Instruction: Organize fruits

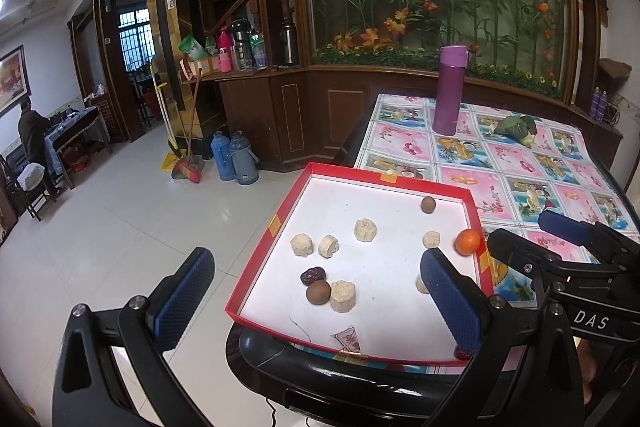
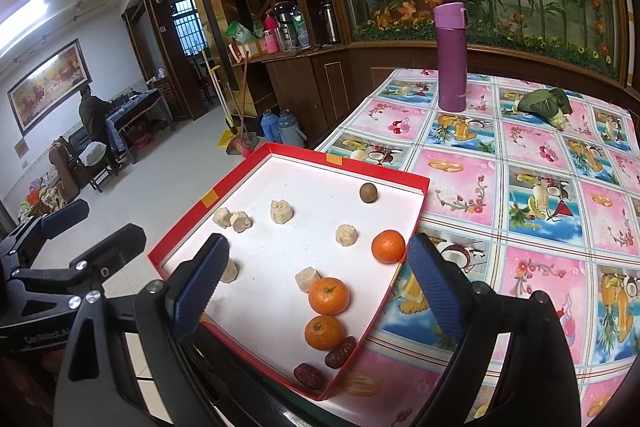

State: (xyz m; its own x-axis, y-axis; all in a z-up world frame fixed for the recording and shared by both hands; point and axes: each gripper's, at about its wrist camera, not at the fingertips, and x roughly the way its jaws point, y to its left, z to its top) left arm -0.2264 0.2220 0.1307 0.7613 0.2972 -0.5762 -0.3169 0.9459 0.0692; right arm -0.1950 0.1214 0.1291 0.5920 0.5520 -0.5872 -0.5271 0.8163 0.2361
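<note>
Left wrist view: the left hand-held gripper [image 1: 316, 291] is held wide open and empty over the near edge of a red tray [image 1: 280, 215] that sits at the near left corner of the surface [image 1: 520, 163]. Inside the tray, ahead of the fingers, one orange [image 1: 467, 242] is seen against the right wall, two brown longans [image 1: 318, 292], one dark date [image 1: 313, 275] and several pale fruit chunks [image 1: 343, 295]. The right hand-held gripper [image 1: 560, 231] is seen at the right, just beside the orange.

Right wrist view: the right hand-held gripper [image 2: 316, 283] is likewise spread wide, nothing held. Three oranges [image 2: 329, 296] lie along the tray's right wall, between and just below its fingers, so the right hand is judged nearer to them. Two dates [image 2: 340, 346] lie at the near corner, long axes slanted toward the right wall. One longan [image 2: 368, 193] is near the far right corner. About six pale chunks are counted. A purple flask [image 2: 451, 59] stands well apart, toward the surface's far edge.
</note>
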